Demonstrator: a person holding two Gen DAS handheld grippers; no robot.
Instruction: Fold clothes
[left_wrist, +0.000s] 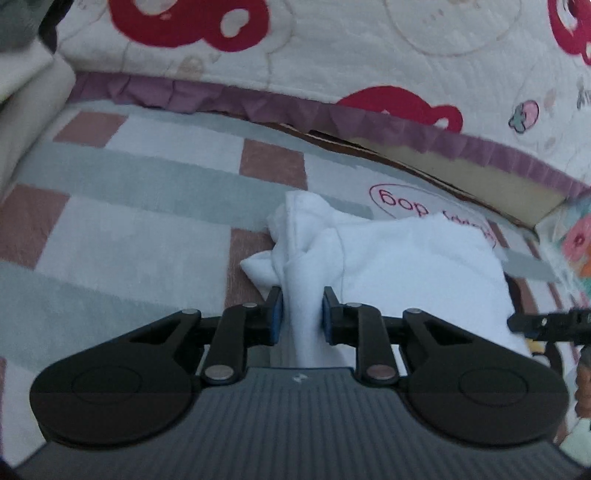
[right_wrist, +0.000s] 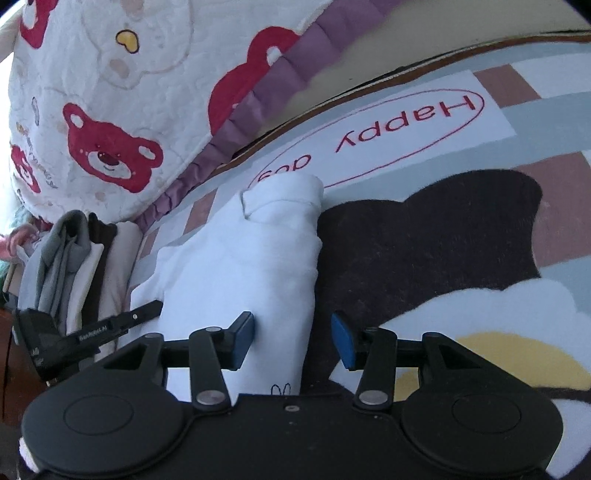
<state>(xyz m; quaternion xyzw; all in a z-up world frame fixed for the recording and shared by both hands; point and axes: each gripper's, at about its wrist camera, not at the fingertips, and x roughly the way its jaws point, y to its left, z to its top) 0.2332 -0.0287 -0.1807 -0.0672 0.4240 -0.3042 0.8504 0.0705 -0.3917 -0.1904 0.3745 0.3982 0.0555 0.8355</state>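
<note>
A white garment (left_wrist: 399, 258) lies bunched on a checked rug (left_wrist: 129, 229). My left gripper (left_wrist: 302, 308) is shut on a gathered ridge of the white cloth, blue pads pressing both sides. In the right wrist view the same white garment (right_wrist: 258, 251) lies partly folded, its far end rolled near the "Happy dog" print (right_wrist: 388, 129). My right gripper (right_wrist: 293, 341) is open, its jaws apart over the garment's right edge, the left pad (right_wrist: 245, 339) above cloth. The left gripper's tip (right_wrist: 92, 328) shows at the left there, and the right gripper's finger (left_wrist: 546, 321) shows at the left wrist view's right edge.
A quilted bear-print cover (right_wrist: 110, 122) with a purple ruffle (left_wrist: 295, 107) borders the rug at the back. A stack of folded grey, white and dark clothes (right_wrist: 70, 266) stands at the left. A dark brown rug patch (right_wrist: 424, 240) lies to the garment's right.
</note>
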